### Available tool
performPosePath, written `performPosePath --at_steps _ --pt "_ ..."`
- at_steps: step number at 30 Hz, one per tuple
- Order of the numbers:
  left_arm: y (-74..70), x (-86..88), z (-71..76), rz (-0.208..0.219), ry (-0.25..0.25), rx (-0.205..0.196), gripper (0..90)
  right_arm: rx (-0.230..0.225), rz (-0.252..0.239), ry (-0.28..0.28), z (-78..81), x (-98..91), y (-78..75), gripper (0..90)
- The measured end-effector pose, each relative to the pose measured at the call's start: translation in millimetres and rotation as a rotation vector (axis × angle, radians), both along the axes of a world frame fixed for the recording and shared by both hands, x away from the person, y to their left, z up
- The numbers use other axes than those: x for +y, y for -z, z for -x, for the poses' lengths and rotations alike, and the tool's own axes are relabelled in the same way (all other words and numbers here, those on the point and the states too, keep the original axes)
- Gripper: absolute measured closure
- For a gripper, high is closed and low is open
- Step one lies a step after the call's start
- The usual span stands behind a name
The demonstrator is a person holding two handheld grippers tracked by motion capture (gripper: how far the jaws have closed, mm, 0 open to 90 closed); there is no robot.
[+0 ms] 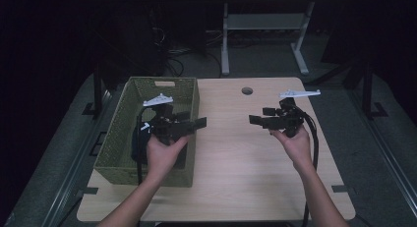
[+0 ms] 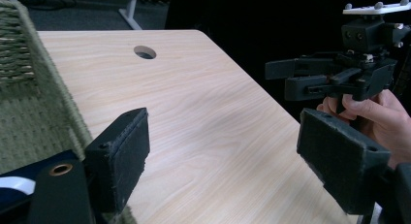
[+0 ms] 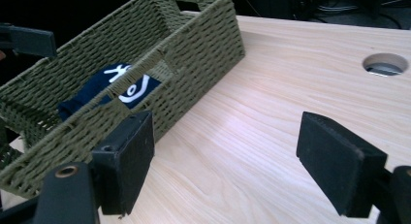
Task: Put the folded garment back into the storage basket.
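Both sets of fingers are spread apart with nothing between them. Your left gripper (image 1: 189, 125) hangs over the right wall of the green basket (image 1: 120, 121); the dark blue cloth (image 3: 109, 90) lies on the basket floor, just below and behind those fingers. Your right gripper (image 1: 256, 120) is well apart, across bare table (image 1: 231, 153), fingers aimed at the basket. Left hand is nearer.

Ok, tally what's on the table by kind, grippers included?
Green woven basket: 1
Dark blue cloth with white print, lying in the basket: 1
Grippers: 2, the left gripper and the right gripper, both open and empty
Total: 4
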State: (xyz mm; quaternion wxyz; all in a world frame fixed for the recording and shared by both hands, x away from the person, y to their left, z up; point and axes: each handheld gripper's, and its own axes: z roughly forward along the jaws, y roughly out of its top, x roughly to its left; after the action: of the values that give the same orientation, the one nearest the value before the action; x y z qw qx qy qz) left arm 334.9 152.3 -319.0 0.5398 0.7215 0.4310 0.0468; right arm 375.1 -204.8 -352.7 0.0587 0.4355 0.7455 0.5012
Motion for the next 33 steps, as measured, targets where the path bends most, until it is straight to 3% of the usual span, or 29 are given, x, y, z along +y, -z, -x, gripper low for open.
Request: performPosePath --at_steps 18,25,28,33 --pt "3.2 -39.8 5.0 0.041 0.08 0.008 18.6 0.04 -0.004 0.067 11.9 -45.3 23.5 21.2" --pt "10.9 -56.6 6.2 0.033 0.106 0.014 18.8 0.055 0.004 0.086 18.9 -61.3 33.7 21.4" --pt "16.2 -66.8 6.3 0.064 0.139 0.036 18.8 0.073 -0.019 0.099 24.4 -74.4 40.2 21.4" --pt "20.4 -79.3 8.7 0.07 0.168 0.04 18.8 0.072 -0.016 0.134 31.4 -89.3 44.3 21.7"
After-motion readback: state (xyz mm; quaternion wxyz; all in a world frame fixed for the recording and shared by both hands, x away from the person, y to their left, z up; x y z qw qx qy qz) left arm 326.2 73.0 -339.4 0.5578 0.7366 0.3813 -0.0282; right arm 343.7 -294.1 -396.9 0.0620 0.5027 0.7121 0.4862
